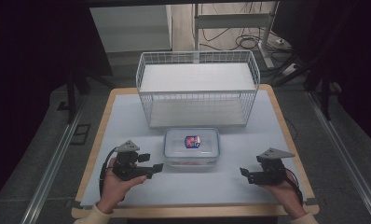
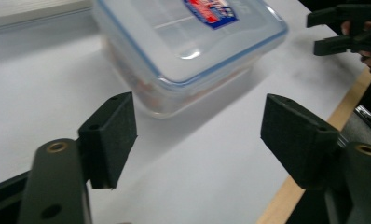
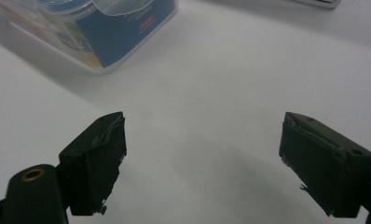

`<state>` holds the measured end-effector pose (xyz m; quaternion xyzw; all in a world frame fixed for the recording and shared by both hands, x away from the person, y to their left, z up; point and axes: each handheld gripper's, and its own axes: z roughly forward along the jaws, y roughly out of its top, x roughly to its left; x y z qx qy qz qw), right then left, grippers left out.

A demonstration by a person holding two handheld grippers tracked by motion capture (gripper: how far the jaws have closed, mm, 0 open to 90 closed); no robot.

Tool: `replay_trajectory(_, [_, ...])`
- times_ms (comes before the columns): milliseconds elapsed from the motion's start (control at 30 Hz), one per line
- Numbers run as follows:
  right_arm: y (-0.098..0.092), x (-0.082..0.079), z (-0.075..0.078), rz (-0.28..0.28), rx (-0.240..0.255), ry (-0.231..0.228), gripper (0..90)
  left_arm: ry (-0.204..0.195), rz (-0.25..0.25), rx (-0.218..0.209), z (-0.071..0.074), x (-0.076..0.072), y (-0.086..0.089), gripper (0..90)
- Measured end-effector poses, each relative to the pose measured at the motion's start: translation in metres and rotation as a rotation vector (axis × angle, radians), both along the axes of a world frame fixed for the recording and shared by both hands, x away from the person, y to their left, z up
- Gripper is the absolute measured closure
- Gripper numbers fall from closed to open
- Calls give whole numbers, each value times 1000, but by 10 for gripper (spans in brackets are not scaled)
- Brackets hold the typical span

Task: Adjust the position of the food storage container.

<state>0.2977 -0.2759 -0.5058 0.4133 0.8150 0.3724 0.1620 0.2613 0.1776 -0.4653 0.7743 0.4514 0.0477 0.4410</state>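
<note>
A clear plastic container [image 1: 191,148] with a blue-edged lid and a red and blue label sits closed at the middle of the white mat. My left gripper [image 1: 153,163] lies just left of it, jaws open and pointing toward its near left corner. In the left gripper view the container [image 2: 188,42] stands a short way beyond the open left gripper [image 2: 200,116], with nothing between the pads. My right gripper [image 1: 245,174] rests to the container's right, open and apart from it. In the right gripper view the right gripper [image 3: 204,126] is open over bare mat, the container [image 3: 88,32] at upper left.
A white wire basket [image 1: 197,100] with a white liner stands behind the container at the table's far side. The wooden table edge [image 1: 193,212] runs along the front. Across the mat in the left gripper view is the right gripper [image 2: 346,28].
</note>
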Motion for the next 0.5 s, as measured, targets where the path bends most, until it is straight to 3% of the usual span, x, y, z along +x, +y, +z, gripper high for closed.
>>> replay_trajectory(200, [0, 1, 1, 0, 8, 1, 148, 24, 39, -10, -6, 9, 11, 215])
replay_trajectory(500, [1, 3, 4, 12, 28, -6, 148, 30, 67, -17, -8, 14, 16, 210])
